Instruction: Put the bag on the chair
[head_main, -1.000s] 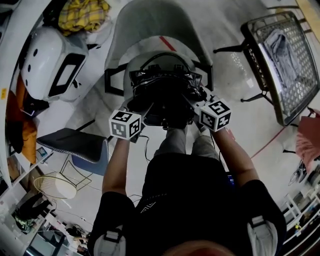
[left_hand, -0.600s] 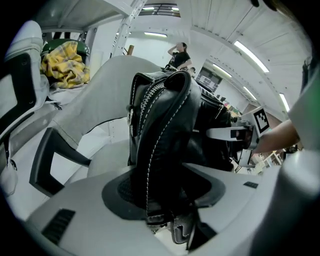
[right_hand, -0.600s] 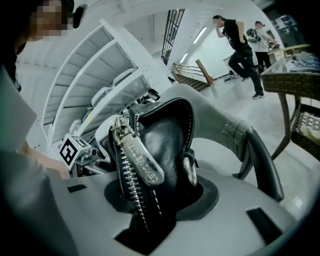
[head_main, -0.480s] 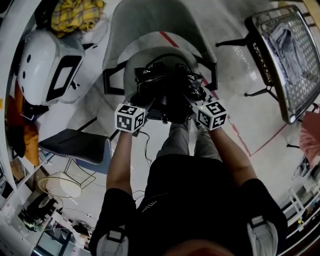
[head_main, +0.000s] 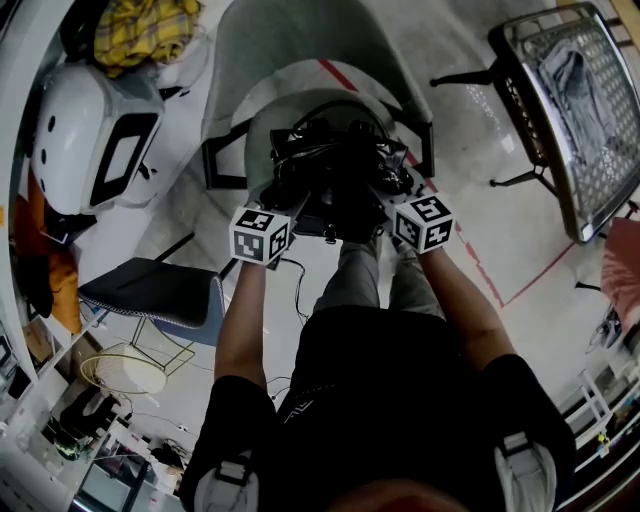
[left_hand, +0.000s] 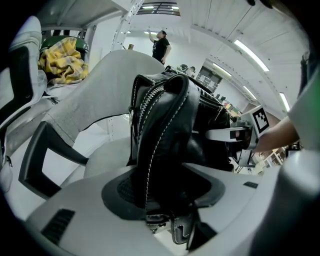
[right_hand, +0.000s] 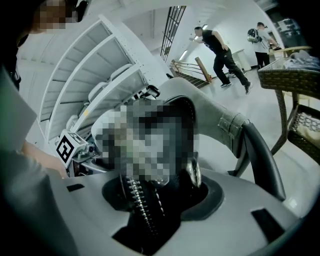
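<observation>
Lowered since the earlier frame, the bag (head_main: 335, 170) now rests on the chair (head_main: 300, 50) seat. Left hand-held gripper (head_main: 297, 200) clamps one end; right hand-held gripper (head_main: 385, 195) has just been opening, jaws loose around the zipped end.

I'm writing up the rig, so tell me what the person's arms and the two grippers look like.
The left gripper and right gripper are each a pale grey moulded shell with a dark recess round the jaws, and carry a white cube with black square markers. The right jaws have just been opening, the bag between them. The arms are bare below a black short-sleeved shirt.
</observation>
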